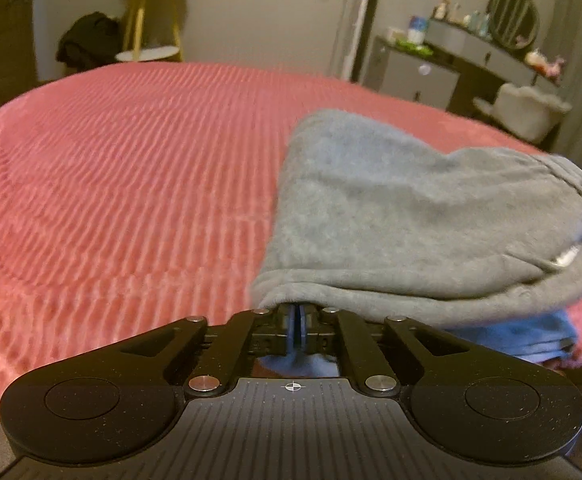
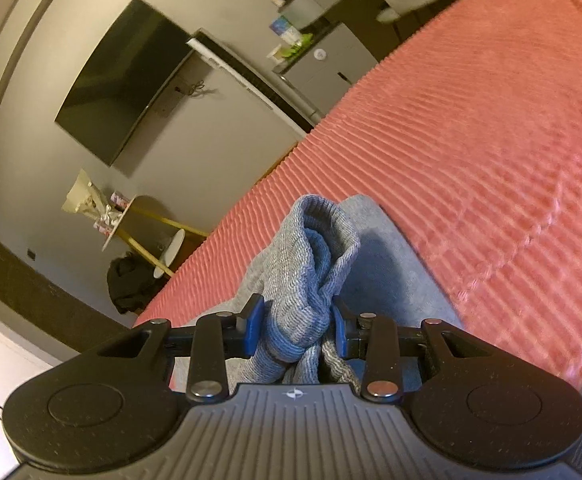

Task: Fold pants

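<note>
Lying folded on the red bed [image 1: 131, 184], grey pants [image 1: 411, 216]. Left claw [image 1: 298, 322] pinched tight on their near edge; right claw [image 2: 297, 322] clamped around a bunched ribbed cuff [image 2: 311, 248].

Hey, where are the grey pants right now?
The grey pants lie folded on the pink bedspread, right of centre in the left wrist view, pinched by both tools.
</note>
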The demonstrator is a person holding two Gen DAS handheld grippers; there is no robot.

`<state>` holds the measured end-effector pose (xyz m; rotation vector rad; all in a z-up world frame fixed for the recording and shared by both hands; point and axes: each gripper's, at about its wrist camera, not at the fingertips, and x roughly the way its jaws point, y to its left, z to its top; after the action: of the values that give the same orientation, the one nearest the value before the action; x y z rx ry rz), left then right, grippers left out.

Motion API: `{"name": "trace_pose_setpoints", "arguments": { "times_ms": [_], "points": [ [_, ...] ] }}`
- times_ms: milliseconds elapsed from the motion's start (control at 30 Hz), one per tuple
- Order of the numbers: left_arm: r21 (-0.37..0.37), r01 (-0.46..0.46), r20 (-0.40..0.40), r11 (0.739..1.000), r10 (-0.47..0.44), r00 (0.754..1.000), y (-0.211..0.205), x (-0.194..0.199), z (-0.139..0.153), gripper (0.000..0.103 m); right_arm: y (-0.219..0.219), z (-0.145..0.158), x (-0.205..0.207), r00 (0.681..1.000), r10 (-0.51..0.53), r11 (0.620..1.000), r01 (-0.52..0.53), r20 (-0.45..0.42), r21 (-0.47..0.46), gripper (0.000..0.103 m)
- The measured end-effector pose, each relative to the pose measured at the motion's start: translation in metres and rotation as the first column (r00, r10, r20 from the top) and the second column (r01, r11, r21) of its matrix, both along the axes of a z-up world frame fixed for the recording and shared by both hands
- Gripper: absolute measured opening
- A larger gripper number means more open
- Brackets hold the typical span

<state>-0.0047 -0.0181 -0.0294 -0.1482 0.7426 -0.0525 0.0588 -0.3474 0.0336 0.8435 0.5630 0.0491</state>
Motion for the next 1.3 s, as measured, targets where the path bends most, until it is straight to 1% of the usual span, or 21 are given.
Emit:
{"name": "trace_pose_setpoints", "arguments": {
  "times_ms": [33,100,200,267,333,400,500,600,667,767,833,867,900,933,1000,1033,1067,1100,1133,1233,1300],
  "points": [
    [-0.009,0.026,-0.008,1.000,-0.026,1.000,-0.002,0.000,0.000,0.029,0.002,0.005,0.000,1.000,0.004,1.000,-0.004,0.020,-0.008,0.033],
    [0.002,0.078,-0.034,0.997,-0.078,0.996,-0.010,0.000,-0.003,0.044,0.007,0.014,0.000,0.998,0.017,0.999,-0.015,0.056,-0.036,0.033],
    [0.073,0.126,-0.044,0.989,-0.123,0.991,-0.024,0.001,-0.006,0.050,0.011,0.019,0.000,0.997,0.028,0.999,-0.025,0.074,-0.039,0.033],
    [0.085,0.110,-0.049,0.990,-0.106,0.993,-0.024,0.007,-0.008,0.050,0.012,0.018,0.001,0.998,0.028,0.999,-0.025,0.065,-0.044,0.033],
    [0.083,0.049,-0.065,0.995,-0.044,0.997,-0.019,0.012,-0.011,0.032,0.008,0.014,0.002,0.999,0.021,0.999,-0.019,0.042,-0.038,0.033],
    [0.043,0.001,-0.080,0.999,0.002,0.997,-0.010,0.014,-0.011,0.022,0.004,0.006,0.005,1.000,0.020,0.999,-0.020,0.017,-0.030,0.033],
    [-0.020,-0.026,-0.116,0.999,0.023,0.993,0.000,0.016,-0.013,0.021,-0.003,-0.013,0.011,0.999,0.014,1.000,-0.014,-0.035,-0.010,0.033],
    [-0.059,-0.021,-0.132,0.998,0.013,0.991,0.005,0.014,-0.011,0.021,-0.015,-0.042,0.012,0.995,-0.016,0.998,0.022,-0.103,0.060,0.035],
    [-0.072,-0.009,-0.128,0.997,0.000,0.992,0.006,0.009,-0.009,0.024,-0.021,-0.053,0.011,0.991,-0.020,0.996,0.031,-0.132,0.081,0.039],
    [-0.089,0.016,-0.112,0.996,-0.026,0.993,0.006,0.007,-0.007,0.033,-0.027,-0.060,0.012,0.986,0.001,0.995,0.016,-0.168,0.101,0.053],
    [-0.085,0.029,-0.105,0.996,-0.038,0.994,0.005,0.004,-0.006,0.035,-0.032,-0.068,0.014,0.981,0.043,0.988,-0.014,-0.188,0.154,0.072],
    [-0.074,0.034,-0.103,0.997,-0.041,0.994,0.002,0.003,-0.007,0.037,-0.030,-0.072,0.017,0.978,0.080,0.982,-0.044,-0.195,0.184,0.078],
    [-0.067,0.046,-0.100,0.997,-0.053,0.994,-0.001,0.001,-0.007,0.044,-0.028,-0.076,0.021,0.973,0.110,0.980,-0.071,-0.205,0.188,0.083],
    [-0.071,0.071,-0.097,0.995,-0.078,0.992,-0.002,-0.003,-0.007,0.053,-0.026,-0.077,0.023,0.969,0.124,0.981,-0.087,-0.214,0.174,0.084],
    [-0.061,0.127,-0.092,0.990,-0.133,0.987,-0.010,-0.009,-0.008,0.055,-0.021,-0.079,0.028,0.965,0.147,0.980,-0.113,-0.216,0.165,0.087],
    [-0.029,0.153,-0.087,0.988,-0.155,0.984,-0.016,-0.009,-0.008,0.056,-0.018,-0.080,0.030,0.964,0.159,0.978,-0.124,-0.213,0.168,0.087],
    [0.015,0.172,-0.085,0.985,-0.170,0.982,-0.023,-0.010,-0.010,0.057,-0.015,-0.080,0.032,0.963,0.168,0.978,-0.135,-0.210,0.160,0.082],
    [0.053,0.186,-0.087,0.981,-0.181,0.980,-0.030,-0.009,-0.012,0.058,-0.013,-0.079,0.033,0.965,0.163,0.980,-0.134,-0.206,0.146,0.060],
    [0.075,0.193,-0.088,0.978,-0.186,0.979,-0.034,-0.007,-0.014,0.057,-0.011,-0.078,0.034,0.964,0.158,0.982,-0.132,-0.211,0.135,0.042],
    [0.101,0.161,-0.086,0.982,-0.153,0.985,-0.037,-0.003,-0.015,0.057,-0.006,-0.071,0.031,0.971,0.153,0.982,-0.128,-0.184,0.137,0.039],
    [0.085,0.125,-0.087,0.989,-0.117,0.989,-0.033,0.000,-0.017,0.058,0.001,-0.051,0.027,0.978,0.150,0.981,-0.129,-0.145,0.145,0.039]
  ]
}}
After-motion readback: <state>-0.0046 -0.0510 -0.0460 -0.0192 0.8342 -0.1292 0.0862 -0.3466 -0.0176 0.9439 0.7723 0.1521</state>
